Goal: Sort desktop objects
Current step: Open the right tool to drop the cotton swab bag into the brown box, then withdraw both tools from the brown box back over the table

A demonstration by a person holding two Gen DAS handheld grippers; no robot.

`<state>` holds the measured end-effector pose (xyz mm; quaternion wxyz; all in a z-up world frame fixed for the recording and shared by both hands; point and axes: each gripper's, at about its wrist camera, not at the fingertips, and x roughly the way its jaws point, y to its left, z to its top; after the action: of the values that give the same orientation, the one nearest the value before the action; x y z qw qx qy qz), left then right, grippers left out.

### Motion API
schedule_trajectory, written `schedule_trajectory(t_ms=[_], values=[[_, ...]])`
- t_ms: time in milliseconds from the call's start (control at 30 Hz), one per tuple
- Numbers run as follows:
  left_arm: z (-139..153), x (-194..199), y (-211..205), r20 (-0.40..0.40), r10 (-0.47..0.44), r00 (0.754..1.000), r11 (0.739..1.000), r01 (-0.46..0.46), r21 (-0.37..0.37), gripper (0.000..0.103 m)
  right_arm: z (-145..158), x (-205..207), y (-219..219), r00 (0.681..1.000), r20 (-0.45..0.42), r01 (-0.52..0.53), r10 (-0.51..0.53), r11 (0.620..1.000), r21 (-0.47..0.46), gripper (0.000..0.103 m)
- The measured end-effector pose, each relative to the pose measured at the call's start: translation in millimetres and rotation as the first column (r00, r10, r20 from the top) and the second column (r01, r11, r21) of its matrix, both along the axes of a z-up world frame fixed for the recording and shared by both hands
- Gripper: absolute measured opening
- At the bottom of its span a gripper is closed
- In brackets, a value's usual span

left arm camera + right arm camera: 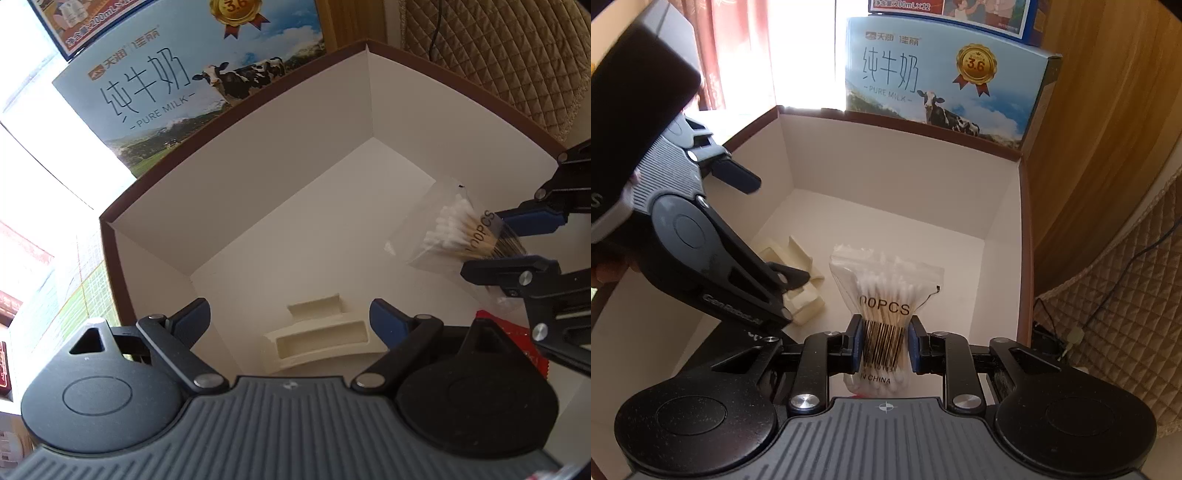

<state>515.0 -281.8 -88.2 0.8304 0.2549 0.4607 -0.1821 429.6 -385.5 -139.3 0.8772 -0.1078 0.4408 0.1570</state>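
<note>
A white-lined cardboard box [280,177] with a brown rim lies open below both grippers; it also shows in the right wrist view [886,173]. My left gripper [290,319] is open and empty, over a cream plastic holder [317,339] that lies on the box floor. My right gripper [885,345] is shut on a clear bag of cotton swabs [884,291] and holds it inside the box. In the left wrist view the bag [454,229] and the right gripper [502,240] come in from the right. The holder [798,266] is partly hidden by the left gripper [764,229].
A blue milk carton [177,92] stands against the box's far wall, also in the right wrist view [945,81]. A red packet [517,339] lies at the box's right side. A quilted brown cover [1126,288] and cables are to the right.
</note>
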Motion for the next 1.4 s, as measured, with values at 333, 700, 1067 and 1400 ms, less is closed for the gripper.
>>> schedule_trajectory(t_ms=[333,700,1067,1400], values=[[14.3,-9.9,8.5,0.031,0.012,0.999,0.999,-0.011,-0.033,0.091,7.6,-17.8,6.8,0.997,0.076,-0.035,0.034,0.999,0.016,0.066],[55.3,-48.1,23.5,0.106,0.066,0.992,0.990,-0.052,-0.129,0.095,41.2,-56.9,-0.4,0.994,0.107,-0.005,-0.011,0.990,0.142,0.101],[88.1,-98.3,51.7,0.121,0.184,0.975,0.967,-0.157,-0.202,0.097,58.8,-91.0,-3.6,0.991,0.105,0.067,-0.089,0.977,0.202,0.101],[107.1,-150.8,75.6,0.110,0.278,0.954,0.940,-0.246,-0.236,0.097,77.8,-126.0,-2.1,0.982,0.118,0.110,-0.144,0.960,0.256,0.101]])
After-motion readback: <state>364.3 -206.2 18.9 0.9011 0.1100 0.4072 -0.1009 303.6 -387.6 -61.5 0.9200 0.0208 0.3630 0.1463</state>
